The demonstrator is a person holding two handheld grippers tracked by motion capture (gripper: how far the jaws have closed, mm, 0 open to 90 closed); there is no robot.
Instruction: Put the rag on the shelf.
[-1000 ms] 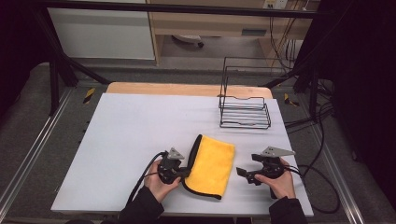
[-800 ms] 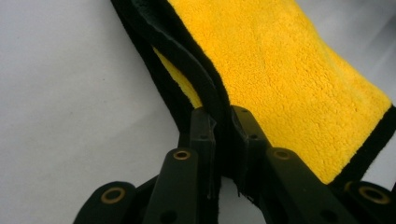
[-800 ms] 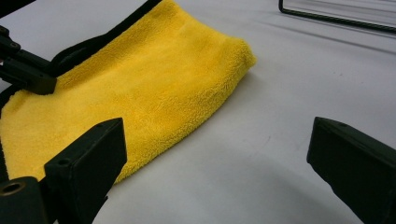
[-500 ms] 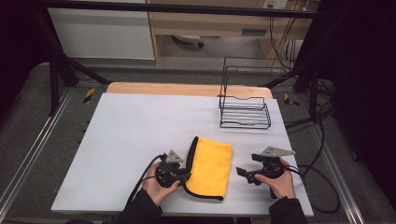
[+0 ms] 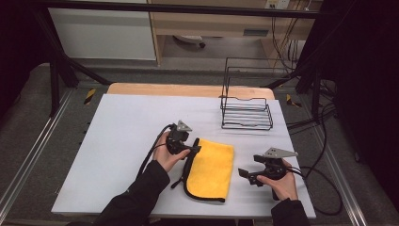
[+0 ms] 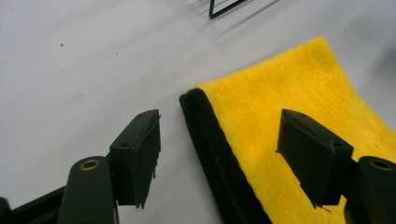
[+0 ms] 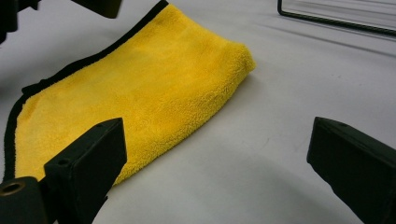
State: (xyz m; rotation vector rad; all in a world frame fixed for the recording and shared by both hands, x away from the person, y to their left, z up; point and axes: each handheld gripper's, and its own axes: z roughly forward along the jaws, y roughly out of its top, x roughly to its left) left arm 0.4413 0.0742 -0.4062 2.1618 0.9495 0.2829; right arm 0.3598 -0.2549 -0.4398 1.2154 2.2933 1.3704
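The left gripper (image 5: 194, 149) has shifted toward the far edge of the bench (image 5: 122, 117), its jaws just opening, now released astride the black-trimmed edge of the folded yellow cloth (image 5: 211, 169) near the front edge. Right gripper (image 5: 245, 175): released, beside the cloth.

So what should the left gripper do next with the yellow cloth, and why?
Probably lower and close on the far corner of the folded yellow cloth. The left gripper has just been opening, and its jaws now stand apart over the cloth's black-trimmed edge without pressing it. The right gripper waits open beside the cloth's other side, touching nothing.
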